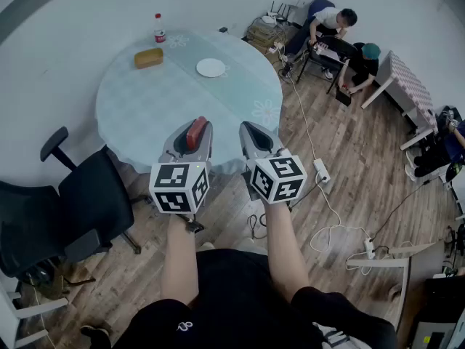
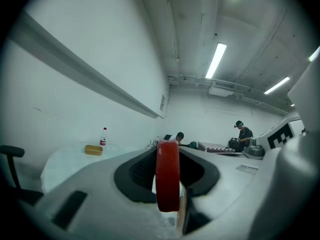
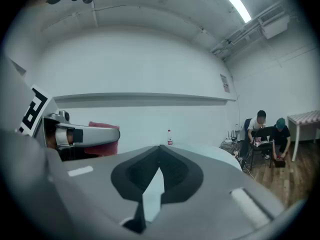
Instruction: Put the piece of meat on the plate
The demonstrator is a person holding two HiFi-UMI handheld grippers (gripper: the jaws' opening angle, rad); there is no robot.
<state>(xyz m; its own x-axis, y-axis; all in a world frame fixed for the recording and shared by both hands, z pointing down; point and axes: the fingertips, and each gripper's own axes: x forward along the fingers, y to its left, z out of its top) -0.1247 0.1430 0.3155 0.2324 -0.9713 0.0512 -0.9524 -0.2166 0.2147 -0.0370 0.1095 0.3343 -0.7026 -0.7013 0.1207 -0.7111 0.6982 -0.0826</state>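
The red piece of meat (image 1: pixel 196 132) stands on edge between the jaws of my left gripper (image 1: pixel 195 129), which is shut on it. In the left gripper view the meat (image 2: pixel 167 176) fills the middle of the jaws. My right gripper (image 1: pixel 256 135) is beside it, shut and empty, with its jaw tips meeting (image 3: pixel 160 150). Both grippers hover level over the near edge of the round table (image 1: pixel 138 115). The white plate (image 1: pixel 211 67) lies empty on the table's far side, well ahead of both grippers. From the right gripper view I see the left gripper (image 3: pixel 82 135) with the meat (image 3: pixel 106 143).
A yellow box (image 1: pixel 148 57) and a red-capped bottle (image 1: pixel 158 27) stand at the table's far left. A black office chair (image 1: pixel 83 198) is to the left of the table. People (image 1: pixel 338 31) sit at the back right, and cables with a power strip (image 1: pixel 320 170) lie on the wood floor.
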